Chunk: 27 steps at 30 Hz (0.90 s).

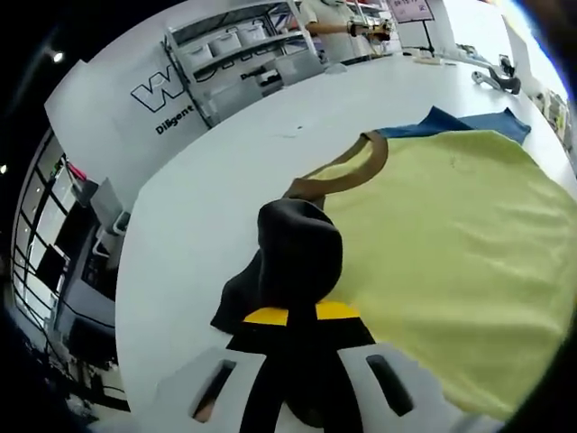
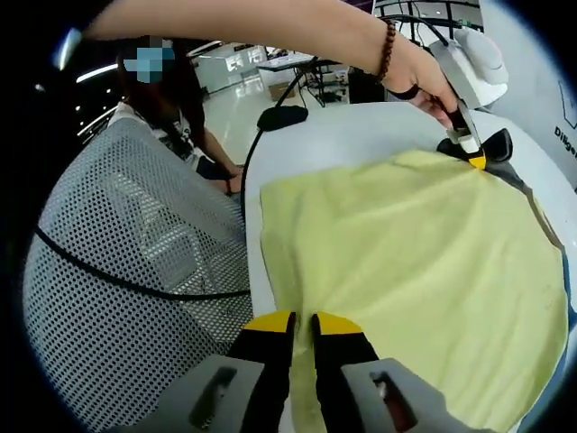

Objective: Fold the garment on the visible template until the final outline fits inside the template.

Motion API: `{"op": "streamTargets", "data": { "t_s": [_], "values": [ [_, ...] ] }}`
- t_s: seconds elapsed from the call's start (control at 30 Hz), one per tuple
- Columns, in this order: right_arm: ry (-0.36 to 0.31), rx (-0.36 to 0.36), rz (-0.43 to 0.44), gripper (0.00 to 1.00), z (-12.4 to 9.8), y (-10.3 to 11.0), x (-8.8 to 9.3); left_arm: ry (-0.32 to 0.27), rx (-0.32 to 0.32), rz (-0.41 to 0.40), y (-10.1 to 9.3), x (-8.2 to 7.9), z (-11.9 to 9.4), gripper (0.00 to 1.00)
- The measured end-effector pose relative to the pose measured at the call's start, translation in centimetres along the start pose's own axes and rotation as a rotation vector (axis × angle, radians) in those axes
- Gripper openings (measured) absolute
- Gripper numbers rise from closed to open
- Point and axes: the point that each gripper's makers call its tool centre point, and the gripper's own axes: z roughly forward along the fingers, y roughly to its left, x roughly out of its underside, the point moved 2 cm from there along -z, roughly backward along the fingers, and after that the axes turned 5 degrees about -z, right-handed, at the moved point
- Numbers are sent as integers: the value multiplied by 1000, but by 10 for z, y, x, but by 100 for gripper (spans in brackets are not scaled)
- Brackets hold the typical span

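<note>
Left claw (image 1: 302,314) pinching dark sleeve (image 1: 293,262); right claw (image 2: 302,323) gripping garment (image 2: 406,262) hem.

We see the left tool (image 1: 302,316) clamped on a dark sleeve (image 1: 293,257) of the yellow-green garment (image 1: 451,262) spread on the white table (image 1: 207,207). A blue template (image 1: 478,122) peeks out beyond the garment's brown collar (image 1: 361,171).

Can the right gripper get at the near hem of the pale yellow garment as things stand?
Probably yes: the right gripper sits at the pale yellow garment's near edge on the white table, its jaws nearly closed, nothing between them and the fabric.
</note>
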Motion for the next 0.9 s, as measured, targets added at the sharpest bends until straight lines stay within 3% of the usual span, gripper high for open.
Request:
{"op": "streamTargets", "data": {
  "t_s": [0.57,0.9],
  "values": [
    [-10,-3,-27,2,9,5,-10,9,-6,-2,9,5,-2,8],
    [-29,-20,-37,2,16,8,-17,36,-42,5,18,12,-6,8]
  ]
}}
